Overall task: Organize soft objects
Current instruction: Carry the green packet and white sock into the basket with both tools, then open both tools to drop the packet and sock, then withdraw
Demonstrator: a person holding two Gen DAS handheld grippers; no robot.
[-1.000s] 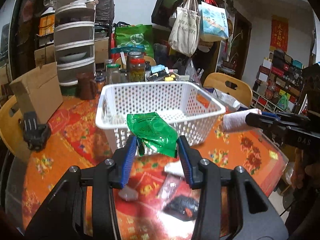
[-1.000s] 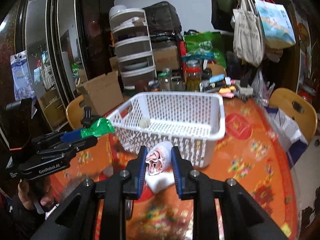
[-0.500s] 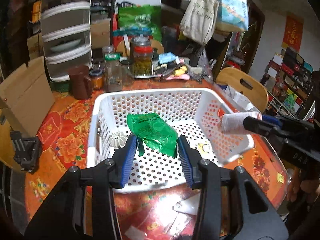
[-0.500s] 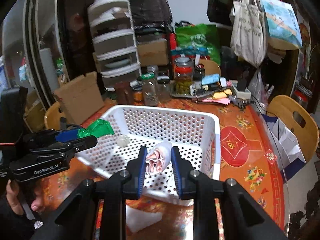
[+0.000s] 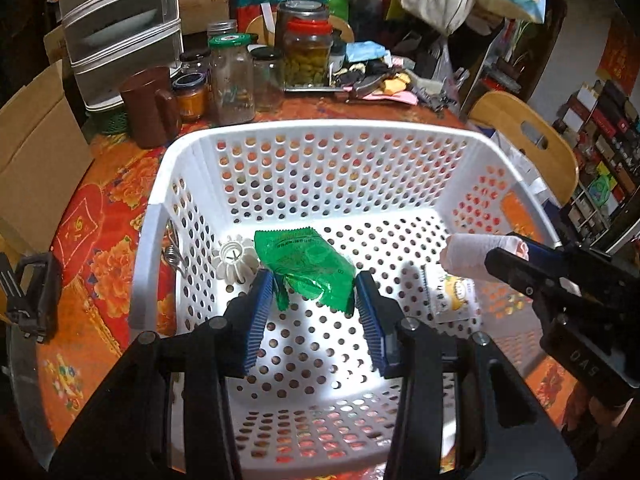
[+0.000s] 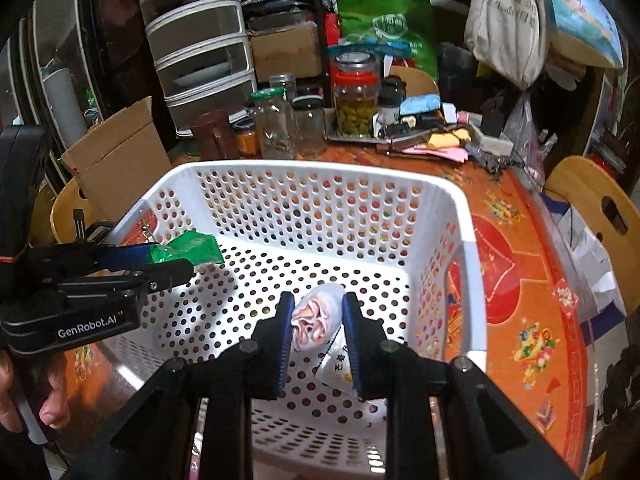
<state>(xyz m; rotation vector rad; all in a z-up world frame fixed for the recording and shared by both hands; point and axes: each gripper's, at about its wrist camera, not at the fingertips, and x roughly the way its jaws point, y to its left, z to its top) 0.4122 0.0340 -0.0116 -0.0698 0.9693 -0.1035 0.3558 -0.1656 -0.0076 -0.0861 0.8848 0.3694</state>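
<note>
- Left wrist view: the left tool [image 5: 314,288] is closed on a crinkly green plastic packet [image 5: 304,266] and holds it up over the inside of the white plastic basket with round holes [image 5: 332,168]. A small white ribbed plastic piece [image 5: 237,261] lies on the basket floor, just left of the packet. A flat white packet with yellow print [image 5: 456,294] lies on the basket floor to the right.
- The basket sits on the surface with a red and orange flower cloth [image 5: 100,256].
- Right wrist view: the right tool [image 6: 316,324] is closed on a rolled white and pink soft cloth [image 6: 316,316] and holds it up over the basket [image 6: 320,208], near its right wall. The left tool [image 6: 176,266] holds the green packet [image 6: 188,248] over the basket's left side.
</note>
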